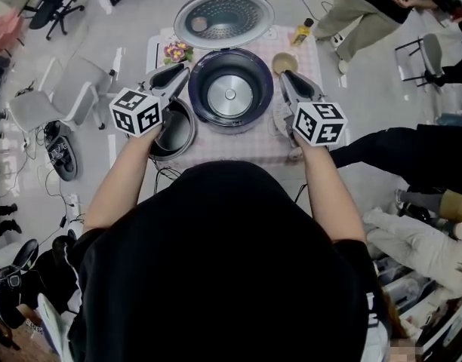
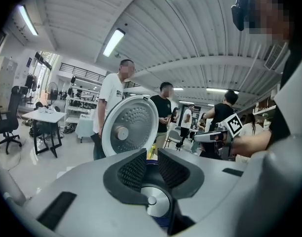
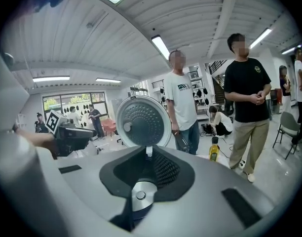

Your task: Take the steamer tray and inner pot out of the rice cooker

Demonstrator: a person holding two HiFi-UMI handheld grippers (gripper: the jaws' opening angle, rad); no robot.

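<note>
The rice cooker [image 1: 198,89] stands in the middle of the table with its lid [image 1: 223,17] up, and its bare heating plate [image 1: 230,93] shows inside. The dark inner pot [image 1: 178,136] rests on the table left of the cooker, partly under my left gripper [image 1: 182,70]. A pale round tray [image 1: 278,118] lies right of the cooker, mostly hidden by my right gripper [image 1: 285,75]. Both grippers hover beside the cooker's rim. Only a narrow gap shows between the left jaws [image 2: 152,154], a thinner slit between the right jaws [image 3: 147,152], and nothing is in either.
The table [image 1: 216,151] has a pink checked cloth. A small bowl [image 1: 284,62], a yellow bottle [image 1: 300,32] and flowers [image 1: 174,51] sit near its far edge. Several people [image 3: 247,102] stand or sit around, and chairs [image 1: 61,96] are on the left.
</note>
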